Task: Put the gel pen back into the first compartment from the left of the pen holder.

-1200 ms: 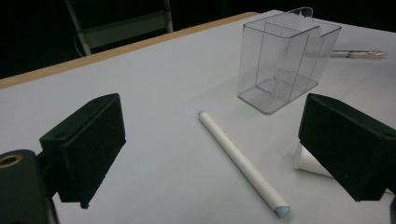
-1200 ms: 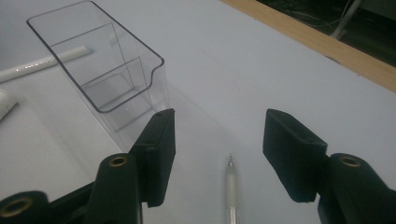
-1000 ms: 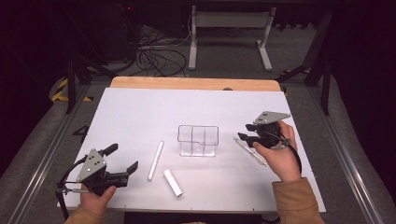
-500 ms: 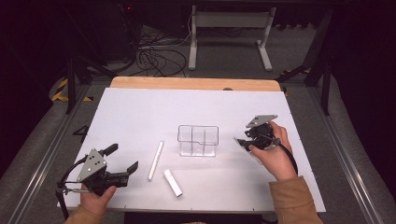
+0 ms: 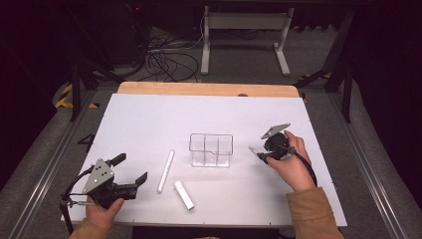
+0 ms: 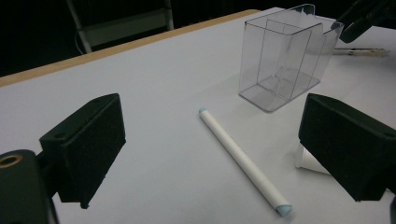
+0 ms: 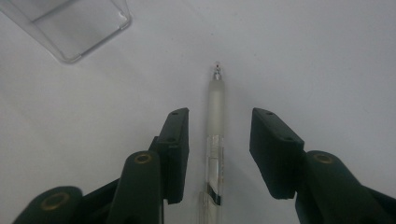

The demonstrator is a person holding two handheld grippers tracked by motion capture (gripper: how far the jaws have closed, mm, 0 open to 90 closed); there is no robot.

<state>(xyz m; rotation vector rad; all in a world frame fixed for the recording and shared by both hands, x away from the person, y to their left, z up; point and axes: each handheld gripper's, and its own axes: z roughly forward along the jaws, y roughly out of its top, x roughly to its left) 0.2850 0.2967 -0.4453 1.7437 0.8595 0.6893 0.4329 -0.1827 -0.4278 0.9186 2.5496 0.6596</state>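
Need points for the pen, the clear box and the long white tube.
pen [image 7: 215,98], right gripper view, on its frosted grip below the tip.
clear box [image 6: 271,42], left gripper view, on its near wall.
long white tube [image 6: 238,158], left gripper view, mid-length on its body.

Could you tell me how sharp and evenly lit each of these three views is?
High view: white table evenly bright, surroundings nearly black, clear organizer faint. Left gripper view: long white tube crisp, the near jaws soft, dark backdrop. Right gripper view: pen between the right gripper jaws fairly sharp, glare on the organizer's corner, soft shadows.
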